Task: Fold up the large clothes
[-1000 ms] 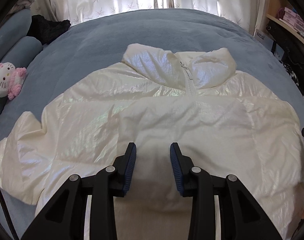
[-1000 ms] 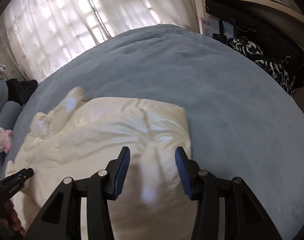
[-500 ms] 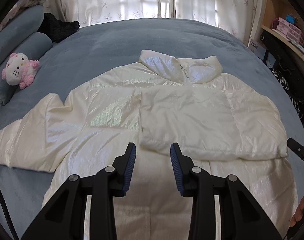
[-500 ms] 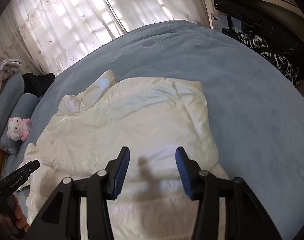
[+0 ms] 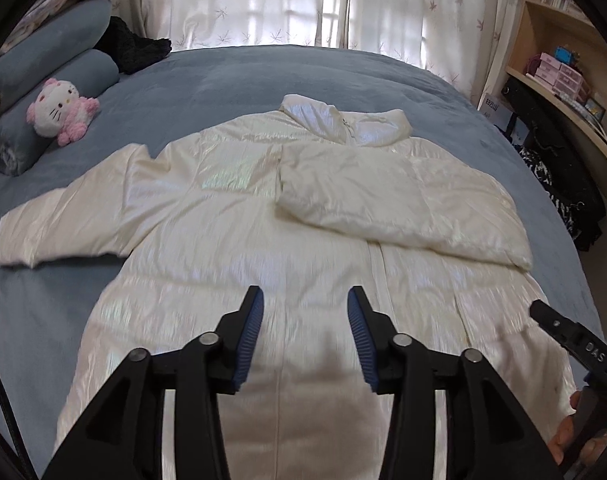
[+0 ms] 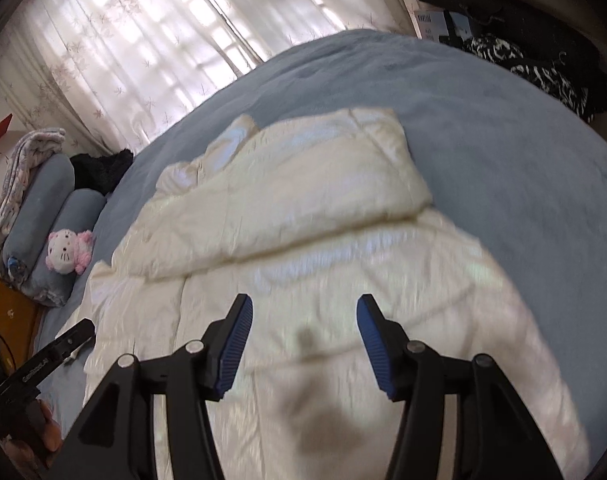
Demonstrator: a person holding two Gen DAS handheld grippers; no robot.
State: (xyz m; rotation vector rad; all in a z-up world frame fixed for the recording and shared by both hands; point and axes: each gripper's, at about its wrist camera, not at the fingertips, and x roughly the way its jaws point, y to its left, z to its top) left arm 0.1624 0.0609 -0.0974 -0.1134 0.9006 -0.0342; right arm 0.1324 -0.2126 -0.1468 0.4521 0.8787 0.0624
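White puffer jacket (image 5: 263, 240) lies flat on the bed (image 5: 263, 76), one sleeve (image 5: 403, 200) folded across its chest, the other sleeve (image 5: 67, 216) out at 9 o'clock. Likely light, soft, slippery; grasp that cuff. Left tool (image 5: 305, 336) and right tool (image 6: 303, 344) have just been opening, spread, empty.

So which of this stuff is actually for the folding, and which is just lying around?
For the job: jacket, left claw, right claw, both open and holding nothing.

Lying about: plush toy, pillows, dark clothes, shelf boxes.
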